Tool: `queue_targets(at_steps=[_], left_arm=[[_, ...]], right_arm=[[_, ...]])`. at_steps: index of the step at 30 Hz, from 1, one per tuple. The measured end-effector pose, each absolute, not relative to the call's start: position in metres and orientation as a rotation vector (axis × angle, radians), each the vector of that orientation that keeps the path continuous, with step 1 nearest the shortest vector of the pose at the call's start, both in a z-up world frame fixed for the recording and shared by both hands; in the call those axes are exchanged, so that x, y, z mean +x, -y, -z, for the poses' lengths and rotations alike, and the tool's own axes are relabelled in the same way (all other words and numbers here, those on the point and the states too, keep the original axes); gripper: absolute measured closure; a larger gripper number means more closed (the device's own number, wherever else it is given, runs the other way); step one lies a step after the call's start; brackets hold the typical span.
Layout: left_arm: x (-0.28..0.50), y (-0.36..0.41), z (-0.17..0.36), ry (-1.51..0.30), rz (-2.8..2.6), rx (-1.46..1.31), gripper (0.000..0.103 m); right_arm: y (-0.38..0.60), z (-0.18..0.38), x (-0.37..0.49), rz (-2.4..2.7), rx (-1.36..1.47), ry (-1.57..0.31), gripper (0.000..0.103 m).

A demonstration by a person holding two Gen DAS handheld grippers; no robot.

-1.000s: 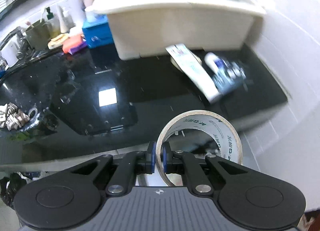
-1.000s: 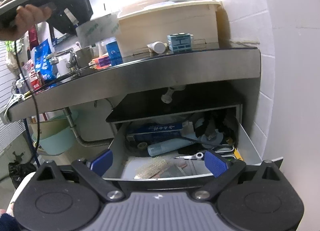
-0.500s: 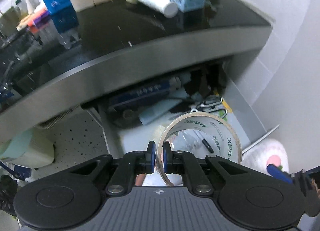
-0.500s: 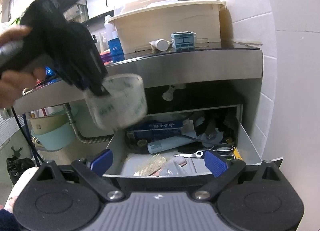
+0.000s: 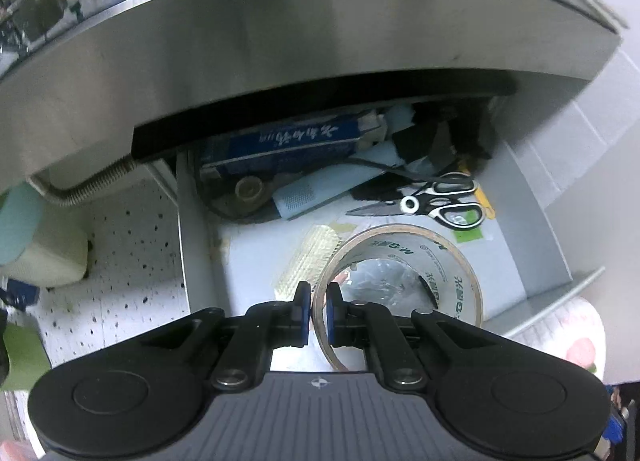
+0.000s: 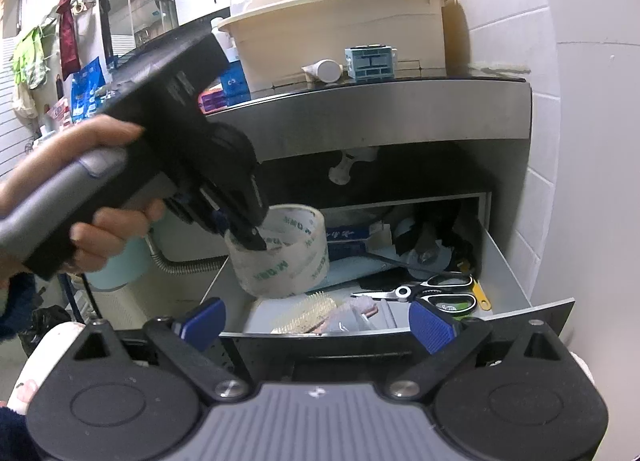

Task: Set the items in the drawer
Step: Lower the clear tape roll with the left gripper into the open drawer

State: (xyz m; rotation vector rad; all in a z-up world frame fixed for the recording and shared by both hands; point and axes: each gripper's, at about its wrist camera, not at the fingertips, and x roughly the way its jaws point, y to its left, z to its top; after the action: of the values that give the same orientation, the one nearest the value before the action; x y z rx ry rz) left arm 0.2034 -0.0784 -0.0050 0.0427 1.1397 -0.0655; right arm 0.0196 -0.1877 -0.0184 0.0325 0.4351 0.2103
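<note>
Left wrist view: the left gripper (image 5: 318,307) pinches the wall of a clear packing-tape roll with a tan core (image 5: 400,273) between its blue pads, one pad inside the ring and one outside. Green print on the tape reads "M·G" plus Chinese characters too small to make out. The roll hangs over the open grey drawer (image 5: 532,229) — above a pale bristle brush (image 5: 308,261). Further back lie black-and-white-handled scissors (image 5: 440,203) and a long blue box with white Chinese script (image 5: 288,141). Right wrist view: the right gripper (image 6: 316,323) is spread wide with nothing between its pads, at the drawer's front edge — a blue-and-white carton (image 6: 370,61) stands on the counter above.
</note>
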Motion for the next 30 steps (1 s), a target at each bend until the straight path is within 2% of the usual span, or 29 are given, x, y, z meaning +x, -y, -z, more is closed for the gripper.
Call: queue_targets(at_steps=[13, 30], left_arm=[[0.232, 0.083, 0.059, -1.178, 0.068, 0.044, 0.095], [0.272, 0.077, 0.123, -1.337, 0.047, 0.012, 0.095]], right_arm=[[0.183, 0.022, 0.023, -0.227, 0.037, -0.451, 0.004], [0.190, 0.026, 0.026, -0.219, 0.062, -0.460, 0.004]])
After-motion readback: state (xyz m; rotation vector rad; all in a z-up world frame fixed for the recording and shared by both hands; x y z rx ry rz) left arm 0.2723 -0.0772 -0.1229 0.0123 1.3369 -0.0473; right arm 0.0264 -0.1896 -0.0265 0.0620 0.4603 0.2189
